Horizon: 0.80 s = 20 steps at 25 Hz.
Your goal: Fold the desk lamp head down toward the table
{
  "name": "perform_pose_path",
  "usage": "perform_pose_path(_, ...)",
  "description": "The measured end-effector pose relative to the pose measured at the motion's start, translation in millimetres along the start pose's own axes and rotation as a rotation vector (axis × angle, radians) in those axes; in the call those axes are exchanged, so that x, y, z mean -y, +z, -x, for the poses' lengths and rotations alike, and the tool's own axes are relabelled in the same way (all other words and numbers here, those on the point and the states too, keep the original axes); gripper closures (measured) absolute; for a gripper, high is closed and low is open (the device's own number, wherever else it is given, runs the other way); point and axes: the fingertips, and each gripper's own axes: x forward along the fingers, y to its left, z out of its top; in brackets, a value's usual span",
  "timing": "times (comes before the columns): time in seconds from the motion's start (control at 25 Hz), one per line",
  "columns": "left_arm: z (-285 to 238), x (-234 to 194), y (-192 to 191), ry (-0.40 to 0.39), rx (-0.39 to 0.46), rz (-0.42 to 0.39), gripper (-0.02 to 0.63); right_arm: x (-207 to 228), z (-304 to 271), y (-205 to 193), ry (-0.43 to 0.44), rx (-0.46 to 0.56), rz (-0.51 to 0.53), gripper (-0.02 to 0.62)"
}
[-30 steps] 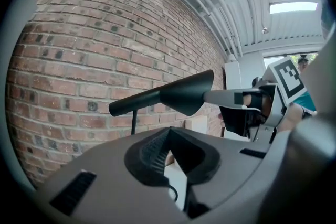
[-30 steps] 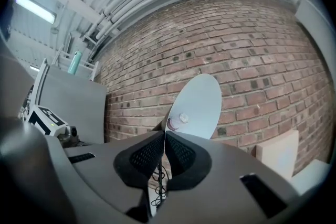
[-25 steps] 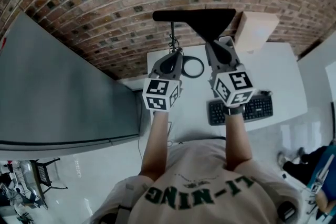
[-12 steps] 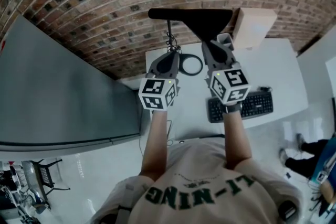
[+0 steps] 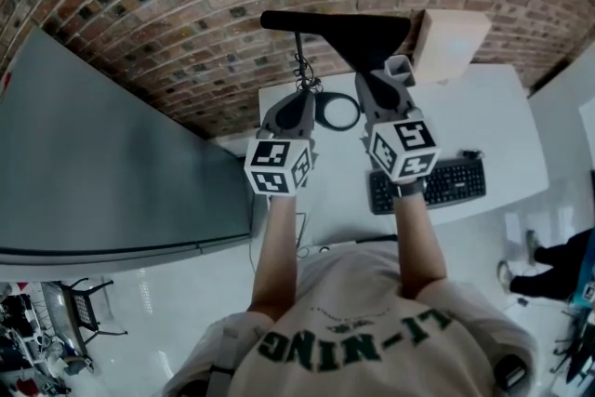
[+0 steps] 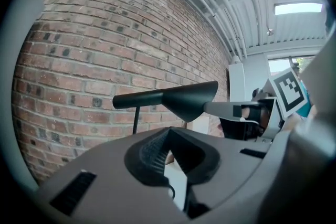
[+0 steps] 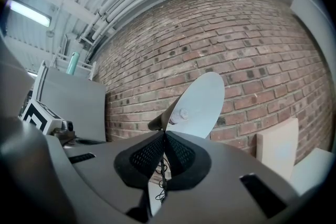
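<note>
A black desk lamp stands on the white table. Its head is a level bar with a cone shade, on a thin stem over a ring base. My left gripper is shut and empty, just in front of the stem and below the bar. In the left gripper view the lamp head is above my left gripper. My right gripper is shut with its tip at the shade's right side. In the right gripper view the shade's pale inside sits just above my right gripper.
A brick wall runs behind the table. A cardboard box leans at the back right, close to the shade. A black keyboard and a mouse lie near the front edge. A grey panel stands to the left.
Both grippers have drifted slightly left and toward the lamp. The right gripper's tip is now closer to the shade. The lamp head stays level.
</note>
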Motion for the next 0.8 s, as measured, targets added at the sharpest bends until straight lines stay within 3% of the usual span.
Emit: perform_pose_path(0.8, 1.3, 0.5, -21.9, 0.018, -0.048, -0.004, 0.606, 3.4, 0.8, -27.4, -0.012, -0.045, -0.041, 0.589)
